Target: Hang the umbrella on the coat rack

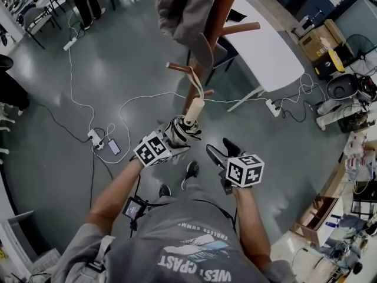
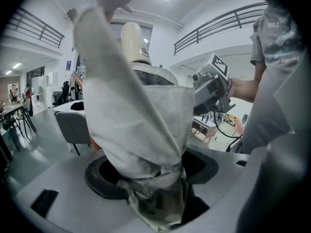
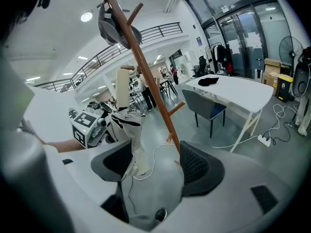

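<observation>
The folded black-and-white umbrella (image 1: 179, 131) stands upright in my left gripper (image 1: 175, 137), whose jaws are shut on its fabric body (image 2: 141, 125). Its cream handle (image 1: 193, 108) points up, close beside the brown wooden coat rack (image 1: 213, 37), and a thin strap runs up from it towards a low peg (image 1: 179, 68). In the left gripper view the handle (image 2: 134, 42) rises above the left gripper (image 2: 150, 176). My right gripper (image 1: 222, 151) is open and holds nothing, just right of the umbrella. The right gripper view shows the right gripper (image 3: 155, 166), the umbrella (image 3: 127, 123) and the rack pole (image 3: 146, 76).
A grey bag (image 1: 182, 7) hangs high on the rack. A white table (image 1: 268, 46) with a dark chair (image 1: 227, 52) stands behind it. White cables, a power strip (image 1: 94, 138) and a phone (image 1: 113, 147) lie on the floor to the left. Boxes and a fan (image 1: 344, 87) crowd the right.
</observation>
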